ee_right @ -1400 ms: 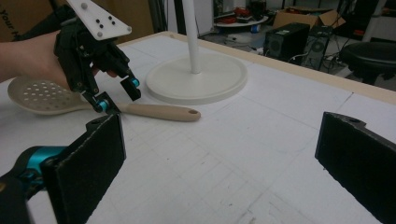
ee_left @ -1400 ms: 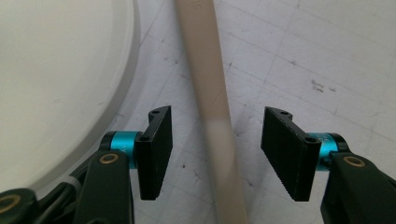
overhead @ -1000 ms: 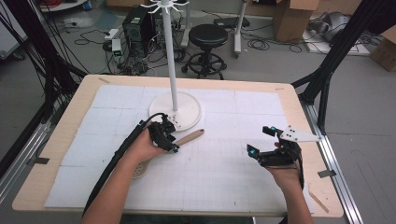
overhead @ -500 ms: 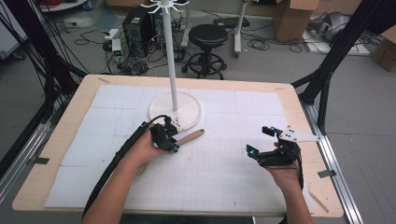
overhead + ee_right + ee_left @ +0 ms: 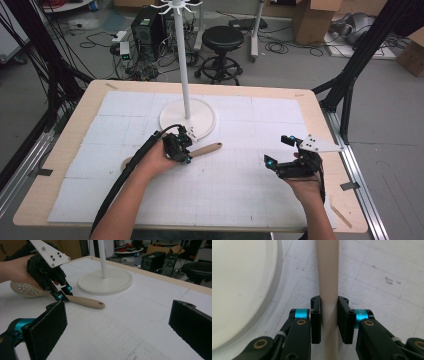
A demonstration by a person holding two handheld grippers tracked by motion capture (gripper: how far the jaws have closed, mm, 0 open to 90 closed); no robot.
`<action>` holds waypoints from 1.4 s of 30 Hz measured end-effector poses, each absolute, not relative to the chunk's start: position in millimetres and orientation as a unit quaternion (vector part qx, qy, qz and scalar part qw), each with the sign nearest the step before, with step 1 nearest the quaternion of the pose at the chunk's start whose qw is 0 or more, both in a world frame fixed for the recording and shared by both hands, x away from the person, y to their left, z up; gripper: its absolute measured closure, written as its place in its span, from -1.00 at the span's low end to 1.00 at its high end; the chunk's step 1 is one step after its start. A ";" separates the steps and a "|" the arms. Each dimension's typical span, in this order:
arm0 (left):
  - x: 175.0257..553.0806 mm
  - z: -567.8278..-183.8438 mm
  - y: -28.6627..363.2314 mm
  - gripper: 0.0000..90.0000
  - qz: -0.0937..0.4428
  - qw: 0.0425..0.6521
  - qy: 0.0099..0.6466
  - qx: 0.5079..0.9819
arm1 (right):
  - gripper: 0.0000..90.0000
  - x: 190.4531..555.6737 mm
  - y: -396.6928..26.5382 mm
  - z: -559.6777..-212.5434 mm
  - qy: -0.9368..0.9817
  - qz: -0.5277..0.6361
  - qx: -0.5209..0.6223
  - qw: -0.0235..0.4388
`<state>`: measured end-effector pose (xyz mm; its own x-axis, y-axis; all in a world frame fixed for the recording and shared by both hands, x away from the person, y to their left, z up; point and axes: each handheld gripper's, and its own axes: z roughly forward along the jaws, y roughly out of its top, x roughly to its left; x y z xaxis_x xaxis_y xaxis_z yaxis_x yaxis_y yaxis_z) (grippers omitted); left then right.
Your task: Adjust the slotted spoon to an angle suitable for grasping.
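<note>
Beige slotted spatula with a perforated blade and smooth straight handle [image 5: 206, 149] lay flat on the desk [image 5: 250, 210], just beside the white round stand base [image 5: 200, 112]. Its long axis ran along the left hand-held gripper [image 5: 329, 320], whose jaws had just been closing and pinched the handle. Right hand-held gripper [image 5: 277, 150] sat well apart, jaws spread.

A lab or workshop — beyond the wooden table [image 5: 320, 107], a black computer tower [image 5: 148, 31], tangled floor cables [image 5: 95, 37], cardboard boxes [image 5: 312, 20].
</note>
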<state>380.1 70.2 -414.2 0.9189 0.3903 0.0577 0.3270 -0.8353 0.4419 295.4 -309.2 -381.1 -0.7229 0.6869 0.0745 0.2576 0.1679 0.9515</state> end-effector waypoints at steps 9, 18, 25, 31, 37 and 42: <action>372.4 -394.5 84.0 0.67 0.071 0.263 0.180 0.945 | -0.98 294.9 -310.6 -381.2 0.738 0.562 0.321 0.190; 360.2 -358.9 111.9 0.68 0.089 0.347 0.199 0.912 | -0.98 295.1 -309.2 -381.6 0.739 0.561 0.320 0.191; 351.6 -342.1 123.0 0.68 0.094 0.395 0.182 0.896 | -0.98 295.4 -308.9 -382.3 0.741 0.560 0.319 0.190; 348.3 -330.2 132.0 0.68 0.094 0.426 0.175 0.883 | -0.98 295.6 -308.9 -382.6 0.740 0.561 0.319 0.189; 348.5 -320.0 144.1 0.68 0.091 0.452 0.178 0.869 | -0.98 296.3 -309.6 -382.6 0.738 0.563 0.320 0.189; 346.6 -308.9 154.0 0.68 0.088 0.470 0.174 0.861 | -0.98 298.7 -309.0 -382.3 0.734 0.568 0.321 0.186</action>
